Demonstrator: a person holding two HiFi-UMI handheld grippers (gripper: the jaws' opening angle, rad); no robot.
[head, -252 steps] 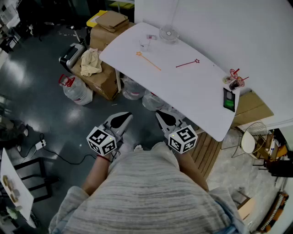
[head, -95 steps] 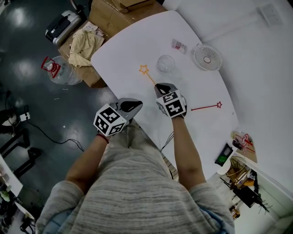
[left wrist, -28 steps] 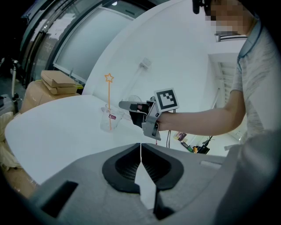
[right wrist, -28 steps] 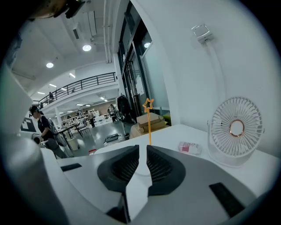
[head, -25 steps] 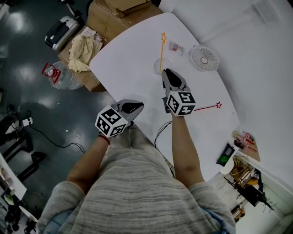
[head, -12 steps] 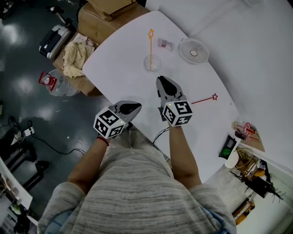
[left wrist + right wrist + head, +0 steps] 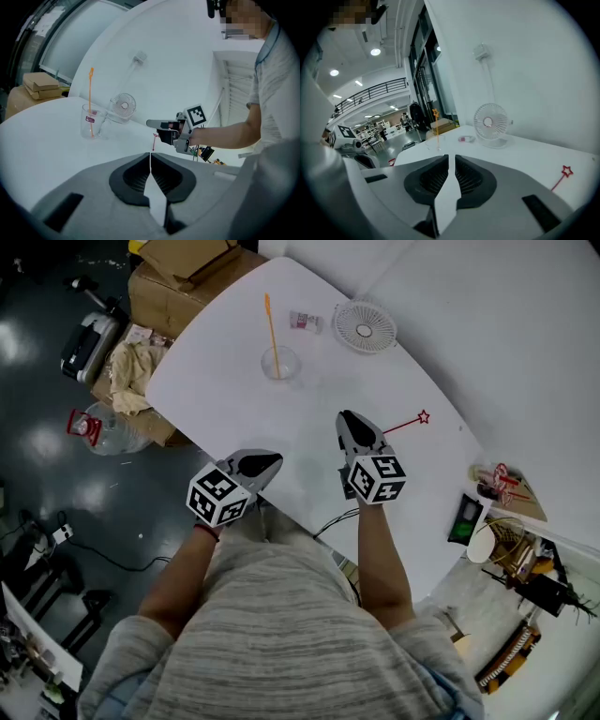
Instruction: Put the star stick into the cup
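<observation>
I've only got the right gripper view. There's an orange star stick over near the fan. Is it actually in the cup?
Observer: Yes. The left gripper view shows the orange star stick standing inside the clear cup, star end up.
Operator: Where's the left gripper?
Observer: In the head view, the left gripper is by the near edge of the table. Its fingers are shut on nothing.
Operator: And the red star stick's other end?
Observer: The head view shows the red star stick lying flat, its plain end close beside the right gripper.
</observation>
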